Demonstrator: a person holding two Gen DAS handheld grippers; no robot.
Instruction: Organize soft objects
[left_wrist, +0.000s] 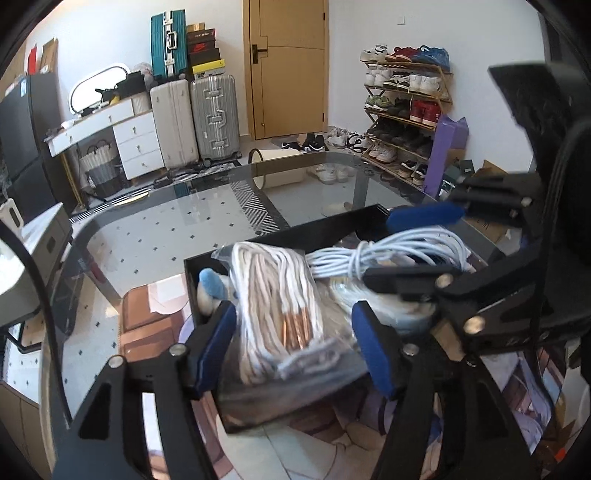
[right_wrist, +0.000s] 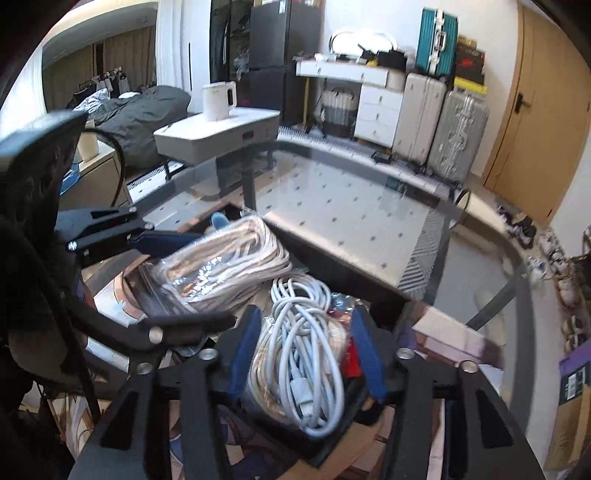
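left wrist view first: the left gripper (left_wrist: 293, 339) stands with its blue pads (left_wrist: 216, 345) spread wide on either side of a clear bag of white cords (left_wrist: 277, 295), whose copper-coloured tips show through the plastic. neither pad presses on the bag; a gap shows on each side. the bag lies in the left part of a black tray (left_wrist: 332, 223) set on a glass table (left_wrist: 166, 221). tucked against the tray's left wall, just beside the bag, sits a small blue-and-white soft toy (left_wrist: 212, 286), though too little of it shows to say what it is. to the right of the bag, in the same tray, lies a coil of pale grey cable (left_wrist: 388, 254), with the right gripper (left_wrist: 402, 245) reaching in over it from the right edge.

right wrist view: the left gripper's arm comes in from the left, above the bag of cords (right_wrist: 221, 262). right of that, the right gripper (right_wrist: 306, 354) has its blue pads parted at a middling width around the cable coil (right_wrist: 306, 332), which rests in the tray without being pinched. a red scrap (right_wrist: 351, 362) shows by the right pad, blurred.
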